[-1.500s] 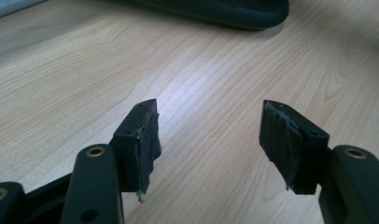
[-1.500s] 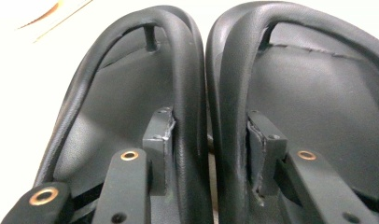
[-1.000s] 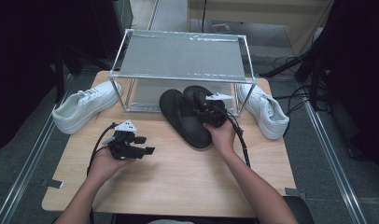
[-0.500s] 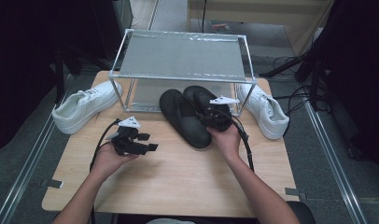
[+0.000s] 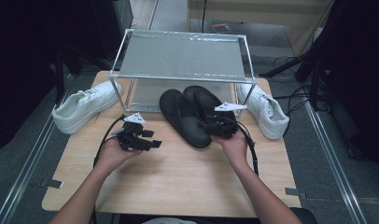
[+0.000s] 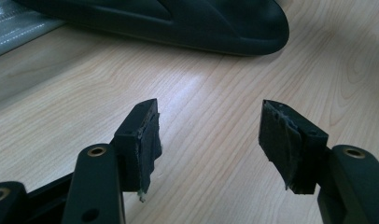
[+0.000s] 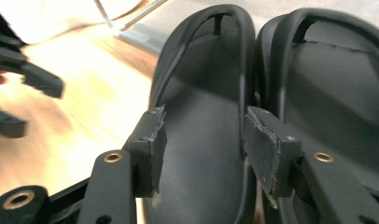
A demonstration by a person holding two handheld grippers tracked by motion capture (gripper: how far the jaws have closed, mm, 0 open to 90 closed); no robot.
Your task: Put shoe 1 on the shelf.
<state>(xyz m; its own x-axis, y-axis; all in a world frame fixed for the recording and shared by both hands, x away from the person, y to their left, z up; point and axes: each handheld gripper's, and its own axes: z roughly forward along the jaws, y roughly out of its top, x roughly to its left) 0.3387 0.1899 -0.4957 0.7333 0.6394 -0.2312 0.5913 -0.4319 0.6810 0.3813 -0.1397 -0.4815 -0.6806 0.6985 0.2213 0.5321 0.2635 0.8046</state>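
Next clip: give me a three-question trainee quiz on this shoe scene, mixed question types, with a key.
1. True or false: the right gripper is clamped on a white sneaker.
2. The pair of black sandals lies: A) on top of the wire shelf; B) on the table, toes under the shelf; C) on the floor.
3. Fill in: the left gripper has its jaws ____ above bare wood.

Key
1. False: its jaws stand apart over the left-hand sandal, pressing on nothing.
2. B.
3. Open.
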